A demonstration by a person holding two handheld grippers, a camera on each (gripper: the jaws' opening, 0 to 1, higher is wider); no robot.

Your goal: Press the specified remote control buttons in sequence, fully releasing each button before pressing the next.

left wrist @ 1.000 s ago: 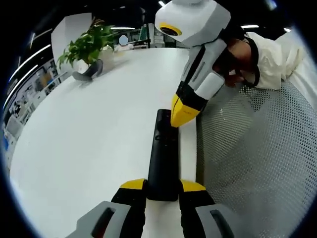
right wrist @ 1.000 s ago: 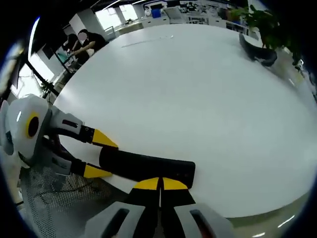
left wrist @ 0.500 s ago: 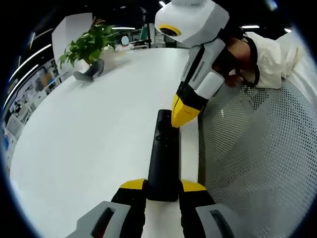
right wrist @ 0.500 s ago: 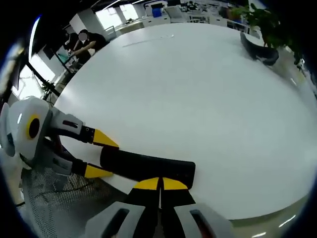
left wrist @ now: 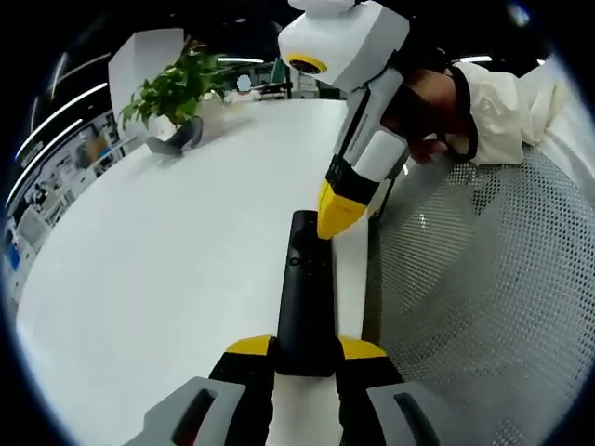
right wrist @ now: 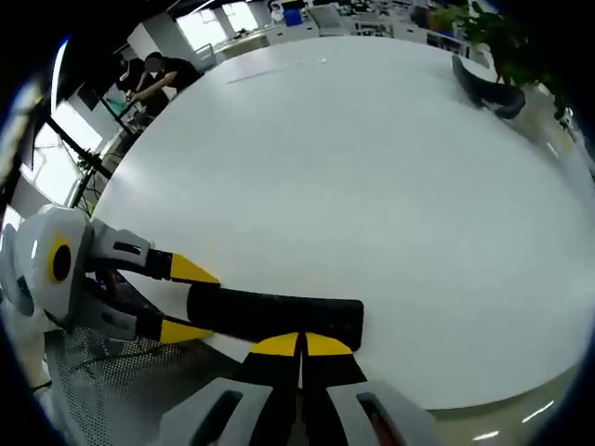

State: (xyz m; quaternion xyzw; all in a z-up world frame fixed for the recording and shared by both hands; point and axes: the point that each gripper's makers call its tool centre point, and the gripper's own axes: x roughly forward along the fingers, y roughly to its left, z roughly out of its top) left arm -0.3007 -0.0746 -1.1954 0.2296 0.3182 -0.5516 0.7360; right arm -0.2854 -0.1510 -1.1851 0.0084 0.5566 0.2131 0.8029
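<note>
White and round, the table (left wrist: 167, 269) stands in an office, with a potted plant (left wrist: 172, 98) at the upper left of the left gripper view. At the table edge, low in the middle of the frame, lies the black remote (left wrist: 305, 293). The left gripper (left wrist: 307, 348) clamps its near end between both jaws. The right gripper (right wrist: 300, 345) has its jaws pressed together, empty, with the tips on the remote's far end. The remote looks stiff, light and smooth, so it probably slides easily; holding the button-free end seems best.
</note>
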